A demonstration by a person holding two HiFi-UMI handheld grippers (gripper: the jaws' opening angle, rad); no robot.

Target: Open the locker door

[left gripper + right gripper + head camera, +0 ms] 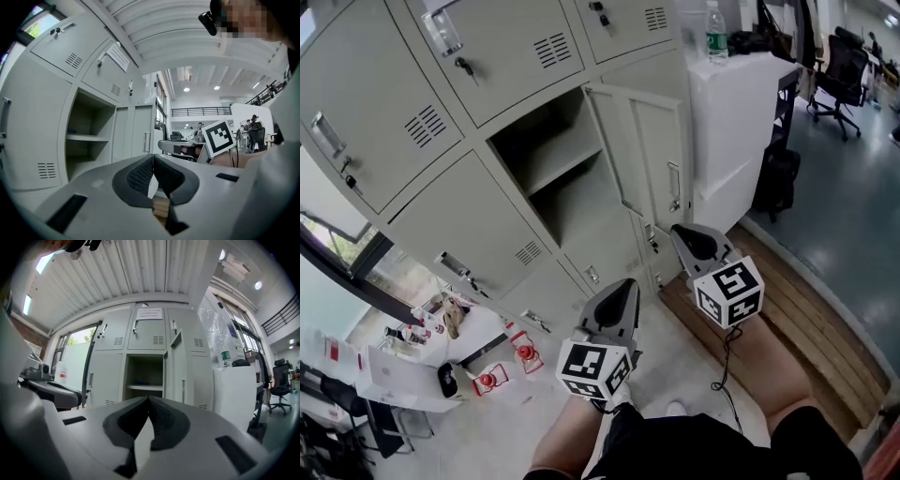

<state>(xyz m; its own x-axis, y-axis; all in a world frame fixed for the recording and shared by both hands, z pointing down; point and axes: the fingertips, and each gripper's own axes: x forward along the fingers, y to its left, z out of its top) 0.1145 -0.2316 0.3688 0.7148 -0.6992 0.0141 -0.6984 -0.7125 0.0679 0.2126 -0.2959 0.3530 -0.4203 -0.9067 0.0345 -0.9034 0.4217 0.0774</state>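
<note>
A bank of grey lockers (403,103) fills the far left, its doors shut except for one. To its right stands a white cabinet (736,131), just beside the last column of lockers. A strip of wooden floor (811,323) runs along the near right.

The open locker (558,178) sits in the middle of the bank. Its inside is dark and crossed by one shelf (551,167). The door (652,155) is already open. It stands out from the right edge of the opening, turned towards me, so the right claw's view shows it nearly edge-on (174,366). Its handle (673,187) is a narrow upright bar near the free edge.

My right claw (679,231) is on the near side of the door and below it, close but apart from it, pointing level at the lockers. Its own view shows the two pads pressed together at the tips (149,401) with nothing between them, so it is closed and empty. Its cube (729,291) faces up at me.

My left claw (624,289) is further left and nearer to me, well clear of the door. Its jaws (153,161) also meet at the tips and hold nothing. Its cube (593,368) sits just above my knee.

A bottle (716,34) stands upright on top of the cabinet.
</note>
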